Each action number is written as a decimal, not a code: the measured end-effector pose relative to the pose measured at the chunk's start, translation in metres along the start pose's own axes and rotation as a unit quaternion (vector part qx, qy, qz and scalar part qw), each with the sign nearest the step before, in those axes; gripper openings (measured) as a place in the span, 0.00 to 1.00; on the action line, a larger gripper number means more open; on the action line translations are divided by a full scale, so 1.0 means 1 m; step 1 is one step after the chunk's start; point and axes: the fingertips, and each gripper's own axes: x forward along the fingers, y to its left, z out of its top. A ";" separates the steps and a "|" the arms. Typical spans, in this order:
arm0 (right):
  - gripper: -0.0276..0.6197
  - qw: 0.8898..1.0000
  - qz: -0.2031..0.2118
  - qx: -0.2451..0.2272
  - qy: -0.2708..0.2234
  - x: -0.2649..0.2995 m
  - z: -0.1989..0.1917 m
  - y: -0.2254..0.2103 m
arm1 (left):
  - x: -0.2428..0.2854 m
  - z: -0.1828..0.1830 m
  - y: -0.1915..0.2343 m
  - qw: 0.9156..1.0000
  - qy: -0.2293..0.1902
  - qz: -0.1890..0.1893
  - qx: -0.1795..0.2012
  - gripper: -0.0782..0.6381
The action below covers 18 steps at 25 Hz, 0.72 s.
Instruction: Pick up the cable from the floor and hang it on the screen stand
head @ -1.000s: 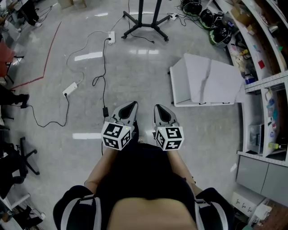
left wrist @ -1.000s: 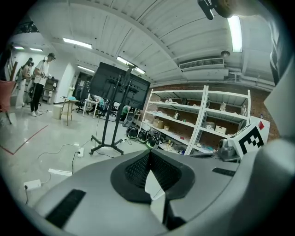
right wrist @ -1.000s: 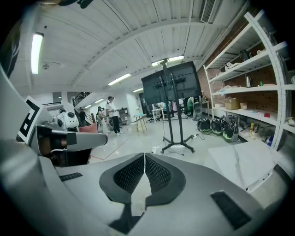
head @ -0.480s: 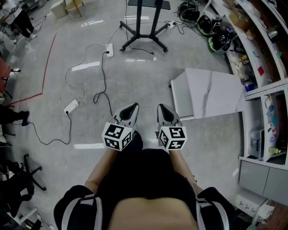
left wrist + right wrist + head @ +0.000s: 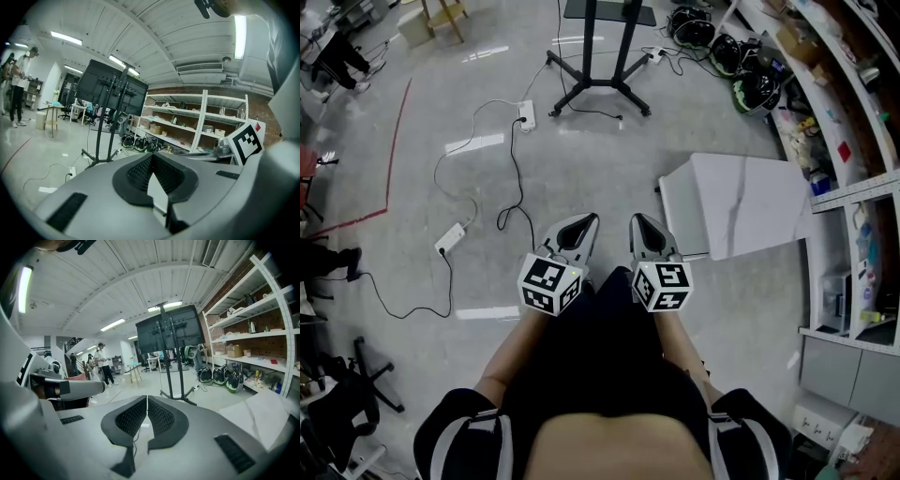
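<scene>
A thin black cable (image 5: 517, 178) lies on the grey floor. It runs from a white power strip (image 5: 525, 114) down to a loop just left of my left gripper (image 5: 580, 225). The black screen stand (image 5: 598, 70) has its wheeled base at the top of the head view. Its dark screen shows ahead in the left gripper view (image 5: 110, 90) and the right gripper view (image 5: 169, 330). Both grippers are held side by side in front of the person, above the floor. The left gripper (image 5: 151, 157) is shut and empty. The right gripper (image 5: 147, 399) (image 5: 641, 227) is also shut and empty.
A white marbled board (image 5: 741, 202) lies on the floor to the right. Shelves (image 5: 853, 112) line the right wall, with helmets (image 5: 750, 80) at their foot. A second white power strip (image 5: 448, 238) with its own cable lies left. People stand far off (image 5: 104, 364).
The person has stepped forward, so the floor has slid down in the head view. The cable loop now lies left of the left gripper. Both grippers stay shut.
</scene>
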 end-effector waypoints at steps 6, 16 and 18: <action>0.08 1.000 -0.006 0.009 -0.002 0.022 0.008 -0.007 | 0.004 -0.001 0.018 1.000 0.010 0.010 -0.010 0.12; 0.08 1.000 0.007 0.011 0.005 0.065 0.024 -0.032 | 0.042 0.005 0.045 0.999 0.021 0.020 -0.014 0.12; 0.08 1.000 0.008 0.009 0.002 0.077 0.032 -0.040 | 0.054 0.011 0.052 0.999 0.021 0.021 -0.013 0.12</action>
